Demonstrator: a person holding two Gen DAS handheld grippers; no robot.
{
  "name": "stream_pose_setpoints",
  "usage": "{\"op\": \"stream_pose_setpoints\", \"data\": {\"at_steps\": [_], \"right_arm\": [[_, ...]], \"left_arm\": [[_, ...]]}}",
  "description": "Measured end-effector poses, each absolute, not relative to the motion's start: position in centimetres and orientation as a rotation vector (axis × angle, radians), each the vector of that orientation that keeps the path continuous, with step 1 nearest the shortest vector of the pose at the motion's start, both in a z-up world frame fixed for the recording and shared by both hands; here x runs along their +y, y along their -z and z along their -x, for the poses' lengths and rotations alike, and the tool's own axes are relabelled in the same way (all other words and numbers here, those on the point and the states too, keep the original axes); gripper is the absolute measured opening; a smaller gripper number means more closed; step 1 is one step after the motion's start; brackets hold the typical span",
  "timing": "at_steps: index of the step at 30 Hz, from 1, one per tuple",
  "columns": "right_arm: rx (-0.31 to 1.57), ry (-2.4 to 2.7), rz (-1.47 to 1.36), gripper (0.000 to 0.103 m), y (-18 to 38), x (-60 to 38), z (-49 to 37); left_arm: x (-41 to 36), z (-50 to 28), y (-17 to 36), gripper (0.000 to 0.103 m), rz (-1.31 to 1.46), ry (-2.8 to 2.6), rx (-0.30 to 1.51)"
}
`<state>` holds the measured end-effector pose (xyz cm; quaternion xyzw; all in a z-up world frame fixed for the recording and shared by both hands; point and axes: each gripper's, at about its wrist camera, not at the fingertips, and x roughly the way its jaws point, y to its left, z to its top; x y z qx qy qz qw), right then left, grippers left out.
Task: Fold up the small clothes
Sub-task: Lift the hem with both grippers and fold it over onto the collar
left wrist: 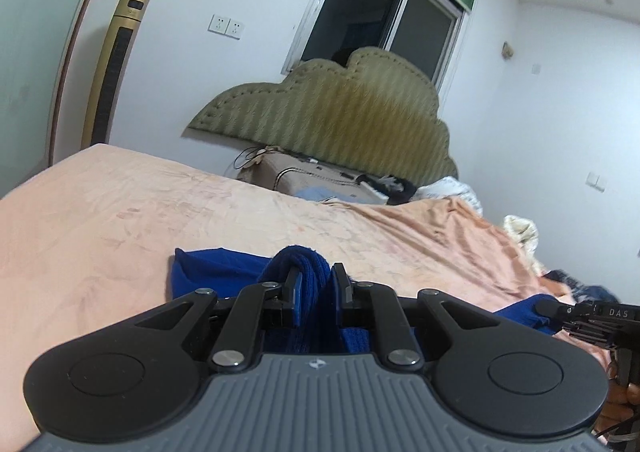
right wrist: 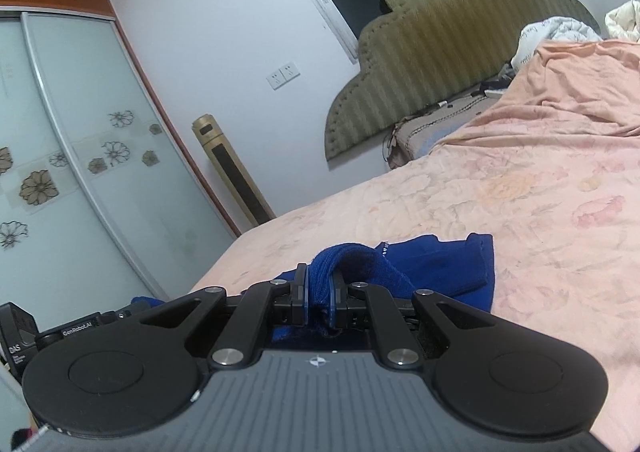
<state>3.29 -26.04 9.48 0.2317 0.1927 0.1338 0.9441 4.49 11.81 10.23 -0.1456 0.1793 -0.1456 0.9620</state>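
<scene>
A small blue knitted garment (left wrist: 208, 272) lies on the pink bedsheet (left wrist: 100, 220). My left gripper (left wrist: 316, 284) is shut on a bunched ribbed fold of it, which pokes up between the pads. In the right wrist view the same blue garment (right wrist: 440, 264) spreads to the right over the pink bedsheet (right wrist: 520, 212), and my right gripper (right wrist: 320, 288) is shut on another ribbed edge that loops over its pads. The right gripper's body (left wrist: 600, 316) shows at the left wrist view's right edge, the left gripper's body (right wrist: 48, 328) at the other view's left edge.
An olive padded headboard (left wrist: 340, 112) stands against the wall under a dark window (left wrist: 380, 12). A gold tower fan (left wrist: 114, 64) stands beside the bed, near a sliding wardrobe (right wrist: 60, 152). A box with cables (left wrist: 304, 176) and crumpled bedding (right wrist: 560, 32) lie by the headboard.
</scene>
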Motion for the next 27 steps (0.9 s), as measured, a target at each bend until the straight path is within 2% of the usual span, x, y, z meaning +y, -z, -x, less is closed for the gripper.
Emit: {"op": "stream_pose_setpoints", "data": {"at_steps": [11,27], "right_arm": [[0.427,-0.240,-0.510,0.013,-7.4,-27.2,-10.5],[0.585,-0.189,-0.629,0.014,-1.3,-29.1,-21.9]], "left_arm": [[10.4,-12.8,-8.9,0.014,0.237,0.265,0.465],[9.3,-25.2,-4.7,0.015,0.165,0.194,0.680]]}}
